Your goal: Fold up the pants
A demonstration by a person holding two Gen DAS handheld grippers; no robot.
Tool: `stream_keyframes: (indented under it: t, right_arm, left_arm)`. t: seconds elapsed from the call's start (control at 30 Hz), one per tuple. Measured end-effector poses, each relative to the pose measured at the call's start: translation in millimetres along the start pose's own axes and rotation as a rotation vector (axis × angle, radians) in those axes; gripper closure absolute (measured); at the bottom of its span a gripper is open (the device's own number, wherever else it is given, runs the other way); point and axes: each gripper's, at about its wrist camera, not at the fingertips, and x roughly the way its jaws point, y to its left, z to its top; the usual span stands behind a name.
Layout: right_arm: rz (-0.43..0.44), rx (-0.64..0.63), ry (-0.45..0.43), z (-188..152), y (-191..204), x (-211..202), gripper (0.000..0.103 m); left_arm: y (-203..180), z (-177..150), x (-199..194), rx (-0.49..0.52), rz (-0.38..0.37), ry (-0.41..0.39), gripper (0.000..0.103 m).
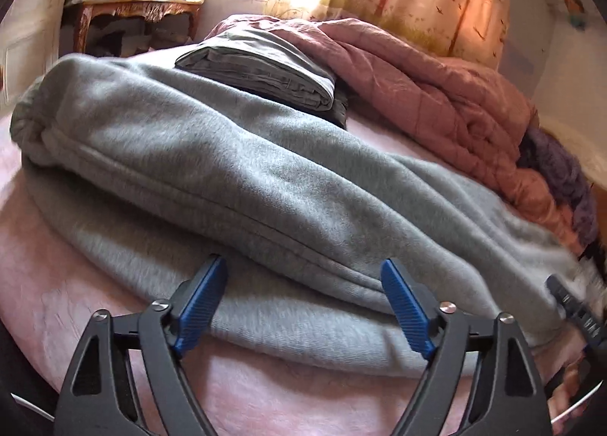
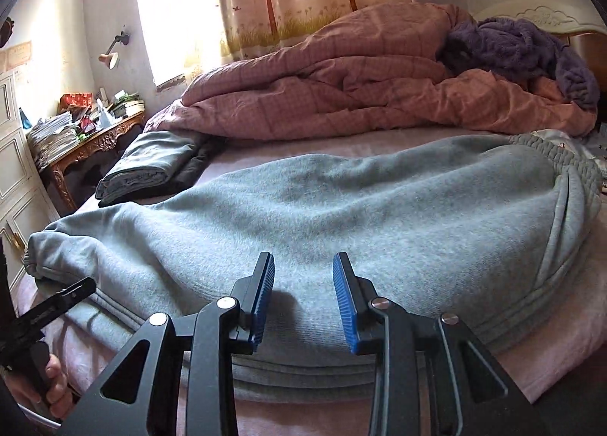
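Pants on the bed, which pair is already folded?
The dark grey-green pair near the wooden desk, a compact folded stack. The light grey sweatpants still lie stretched out.

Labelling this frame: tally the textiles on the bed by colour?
Grey: 1, the sweatpants
Dark grey-green: 1, the folded garment
Pink: 2, the quilt and the bed sheet
Purple: 1, the fuzzy blanket
Total: 5
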Motion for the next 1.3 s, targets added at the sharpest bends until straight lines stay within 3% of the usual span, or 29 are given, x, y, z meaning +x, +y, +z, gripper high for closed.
stream_keyframes:
  t: [0.2, 0.4, 0.47, 0.57, 0.7, 0.83, 0.9, 1.0, 1.07, 1.3]
  right_arm:
    - [-0.042, -0.020, -0.002, -1.9, 2.1, 2.9, 0.070]
    - [-0.060, -0.050, -0.019, -3.3, 5.5, 2.9, 0.070]
    - [-0.066, -0.059, -0.030, -4.6, 7.5, 1.9, 0.070]
    - [-0.055, -0.064, -0.048, -4.8, 7.9, -0.8, 0.070]
    - [-0.051, -0.074, -0.091, -5.2, 8.3, -7.5, 0.070]
    - [-0.059, -0.063, -0.104, -4.0, 4.6, -9.8, 0.070]
    - [-0.068, -0.059, -0.103, -3.8, 3.1, -8.9, 0.070]
    - [-0.085, -0.066, -0.096, -4.6, 3.7, -7.8, 0.070]
    - [-0.085, -0.074, -0.084, -5.3, 4.0, -6.5, 0.070]
    - [-0.141, -0.109, 0.091, -18.1, 5.0, 22.0, 0.070]
  left_arm:
    - [49.6, 26.9, 13.6, -0.435, -0.196, 0.101, 0.016]
    - [58.5, 34.4, 21.3, -0.512, -0.171, 0.064, 0.037]
    - [59.7, 29.7, 17.9, -0.515, -0.096, 0.029, 0.071]
    - [57.6, 20.6, 10.3, -0.502, -0.041, -0.030, 0.085]
    - [39.0, 24.2, -7.0, -0.384, 0.022, -0.107, 0.093]
    - [5.3, 33.4, -62.3, -0.219, 0.068, -0.306, 0.095]
    - [-4.4, 43.3, -78.9, -0.160, 0.071, -0.340, 0.095]
    - [2.6, 55.7, -79.3, -0.159, 0.065, -0.310, 0.095]
    - [12.1, 53.1, -66.1, -0.174, 0.099, -0.270, 0.095]
    - [39.4, 14.0, -16.1, -0.174, 0.226, -0.105, 0.094]
